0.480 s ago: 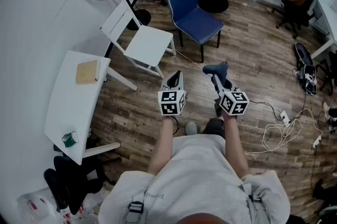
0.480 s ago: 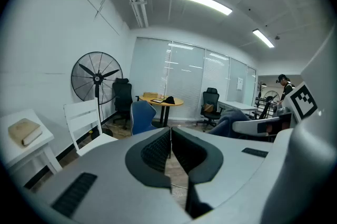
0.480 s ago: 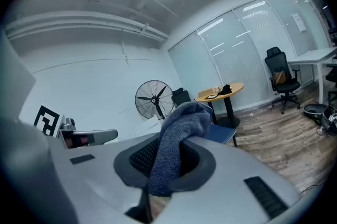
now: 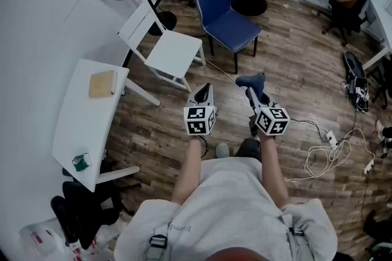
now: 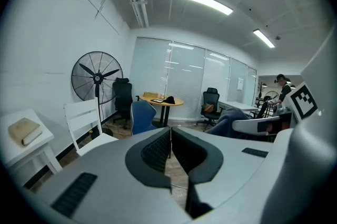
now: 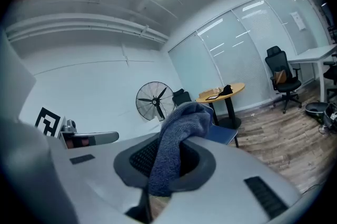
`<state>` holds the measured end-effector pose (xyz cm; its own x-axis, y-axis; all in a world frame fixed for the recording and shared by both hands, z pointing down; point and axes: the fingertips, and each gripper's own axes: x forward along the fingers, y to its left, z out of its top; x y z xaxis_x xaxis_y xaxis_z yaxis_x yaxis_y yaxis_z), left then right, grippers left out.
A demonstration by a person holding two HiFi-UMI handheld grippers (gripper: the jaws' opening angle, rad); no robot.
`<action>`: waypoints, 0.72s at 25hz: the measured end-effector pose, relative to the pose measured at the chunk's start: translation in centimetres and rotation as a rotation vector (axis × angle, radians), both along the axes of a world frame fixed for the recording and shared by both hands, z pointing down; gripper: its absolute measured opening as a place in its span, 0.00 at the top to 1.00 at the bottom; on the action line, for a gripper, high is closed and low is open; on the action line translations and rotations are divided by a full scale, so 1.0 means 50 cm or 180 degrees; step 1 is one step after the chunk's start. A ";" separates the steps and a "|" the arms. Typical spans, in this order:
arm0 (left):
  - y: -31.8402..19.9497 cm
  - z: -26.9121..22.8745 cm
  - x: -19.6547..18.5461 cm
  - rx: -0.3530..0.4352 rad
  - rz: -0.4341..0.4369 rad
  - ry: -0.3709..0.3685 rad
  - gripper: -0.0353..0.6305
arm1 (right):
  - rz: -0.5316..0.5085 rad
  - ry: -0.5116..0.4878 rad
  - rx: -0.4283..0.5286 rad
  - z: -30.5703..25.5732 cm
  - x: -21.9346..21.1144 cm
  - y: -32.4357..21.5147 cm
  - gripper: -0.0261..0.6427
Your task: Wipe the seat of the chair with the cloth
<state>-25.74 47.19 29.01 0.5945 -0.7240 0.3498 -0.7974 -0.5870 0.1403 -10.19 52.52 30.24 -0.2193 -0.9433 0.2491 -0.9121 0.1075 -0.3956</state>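
in my right gripper (image 4: 252, 87) a bunched, fuzzy blue cloth (image 6: 176, 141) sits clamped; my left gripper (image 4: 204, 92) is closed, empty.

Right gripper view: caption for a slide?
Right gripper shut on a blue cloth, fan and blue chair beyond.

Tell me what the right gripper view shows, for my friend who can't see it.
The right gripper has its fingers shut on a blue cloth that bunches up above them. Behind it is an office room with a standing fan, a round wooden table and a wood floor.
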 end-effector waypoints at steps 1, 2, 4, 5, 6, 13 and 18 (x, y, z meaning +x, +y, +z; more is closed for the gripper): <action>-0.001 0.000 0.002 -0.0003 0.0000 0.0000 0.90 | 0.0002 0.0003 0.0003 -0.001 0.002 -0.001 0.89; -0.001 0.000 0.004 -0.0005 0.0001 0.0000 0.90 | 0.0003 0.0007 0.0006 -0.001 0.004 -0.002 0.89; -0.005 -0.002 0.009 -0.0002 0.0006 0.0003 0.90 | 0.0005 0.0017 0.0011 -0.002 0.009 -0.005 0.89; -0.007 -0.001 0.013 -0.0003 0.0010 0.0003 0.90 | 0.0011 0.0016 0.0012 -0.001 0.012 -0.007 0.89; -0.008 0.000 0.016 -0.0007 0.0016 0.0001 0.90 | 0.0020 0.0000 0.0017 0.000 0.016 -0.009 0.89; -0.025 0.005 0.045 -0.0086 0.0027 0.0031 0.91 | 0.0054 -0.0151 0.0091 -0.002 0.053 -0.031 0.89; -0.050 0.027 0.071 -0.0381 -0.0070 -0.0232 0.91 | 0.0003 -0.0155 0.0064 0.001 0.087 -0.057 0.89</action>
